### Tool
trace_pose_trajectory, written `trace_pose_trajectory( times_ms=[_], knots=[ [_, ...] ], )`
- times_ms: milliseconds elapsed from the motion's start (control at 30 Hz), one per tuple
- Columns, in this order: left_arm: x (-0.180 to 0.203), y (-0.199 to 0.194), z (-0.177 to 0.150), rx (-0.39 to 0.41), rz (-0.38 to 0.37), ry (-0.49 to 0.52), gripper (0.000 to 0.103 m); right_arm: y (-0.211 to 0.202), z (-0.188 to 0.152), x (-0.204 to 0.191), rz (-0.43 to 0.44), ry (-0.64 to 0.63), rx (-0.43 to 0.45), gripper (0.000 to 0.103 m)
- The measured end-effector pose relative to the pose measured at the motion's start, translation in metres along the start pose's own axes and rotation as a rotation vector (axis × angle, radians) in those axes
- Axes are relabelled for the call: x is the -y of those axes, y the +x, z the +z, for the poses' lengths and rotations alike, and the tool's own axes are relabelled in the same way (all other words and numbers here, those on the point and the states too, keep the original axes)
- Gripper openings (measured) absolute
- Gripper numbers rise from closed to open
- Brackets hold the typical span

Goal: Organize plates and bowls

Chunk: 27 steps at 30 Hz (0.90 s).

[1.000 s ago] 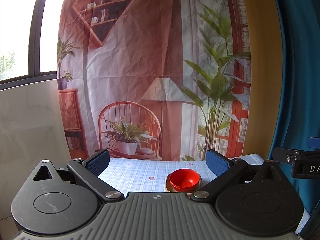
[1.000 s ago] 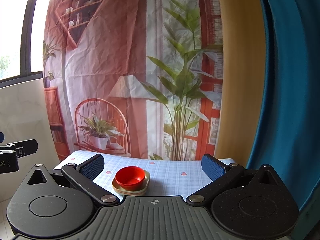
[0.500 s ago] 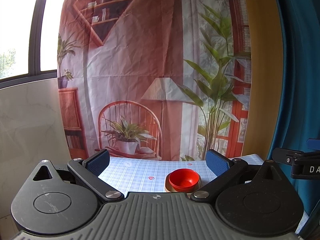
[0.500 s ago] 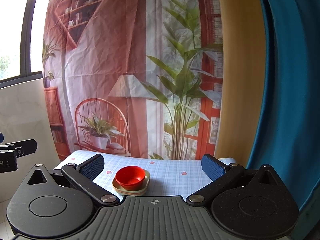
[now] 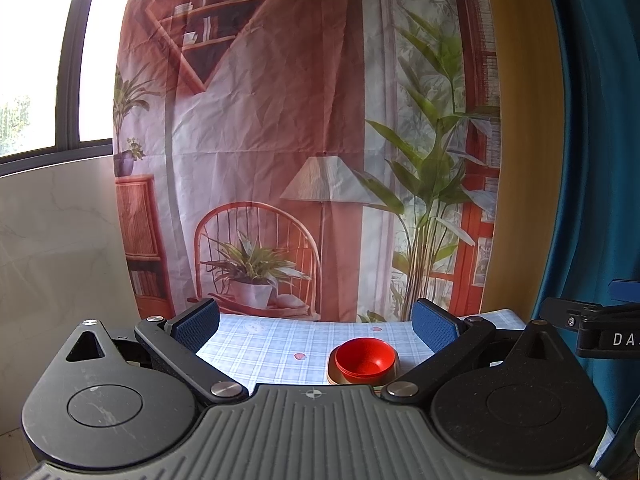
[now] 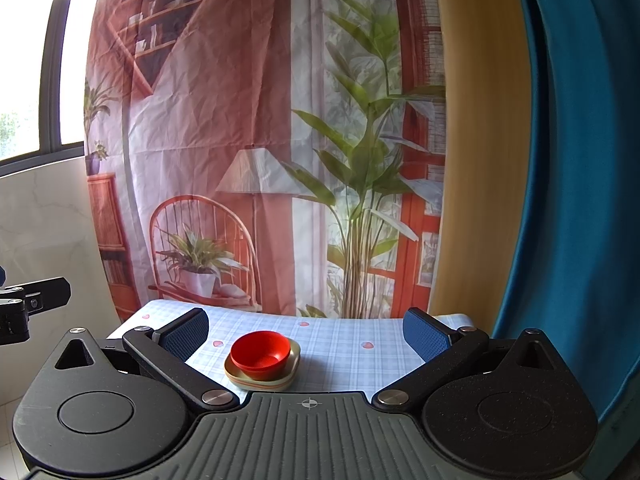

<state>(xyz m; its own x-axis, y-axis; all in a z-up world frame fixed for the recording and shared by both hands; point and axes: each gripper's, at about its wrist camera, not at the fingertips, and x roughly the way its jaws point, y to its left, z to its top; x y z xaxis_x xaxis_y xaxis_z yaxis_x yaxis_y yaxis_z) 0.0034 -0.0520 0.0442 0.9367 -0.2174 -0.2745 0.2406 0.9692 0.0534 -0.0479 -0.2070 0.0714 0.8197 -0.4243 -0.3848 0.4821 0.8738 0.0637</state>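
Observation:
A red bowl (image 5: pixel 366 357) rests on a stack of beige square plates (image 5: pixel 394 372) on the checked tablecloth, seen low and right of centre in the left wrist view. The right wrist view has the same red bowl (image 6: pixel 261 351) on the beige plates (image 6: pixel 280 380), left of centre. My left gripper (image 5: pixel 316 326) stands open and empty, held back from the bowl. The right gripper (image 6: pixel 306 332) is open too, with nothing between its blue pads (image 6: pixel 424 338), also short of the stack.
The table (image 6: pixel 352 344) carries a light blue checked cloth with small pink hearts. A printed backdrop (image 5: pixel 280 140) hangs right behind it. A blue curtain (image 6: pixel 580 160) hangs at the right, a window (image 5: pixel 40 60) at the left. The other gripper's mount (image 5: pixel 592 330) shows at the right edge.

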Motion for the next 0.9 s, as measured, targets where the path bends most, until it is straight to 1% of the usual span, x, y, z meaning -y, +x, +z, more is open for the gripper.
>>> trace_pose_trajectory(
  times_ms=[767,900],
  knots=[
    [-0.0008,-0.0024,-0.0019,0.006,-0.013,-0.001,0.103,0.0015,-0.0006,0.001,0.0,0.001,-0.003,0.103],
    [0.0007,-0.003,-0.0034,0.009,-0.016,0.008,0.103,0.0038,-0.0057,0.0016,0.003,-0.001,-0.008,0.103]
  ],
)
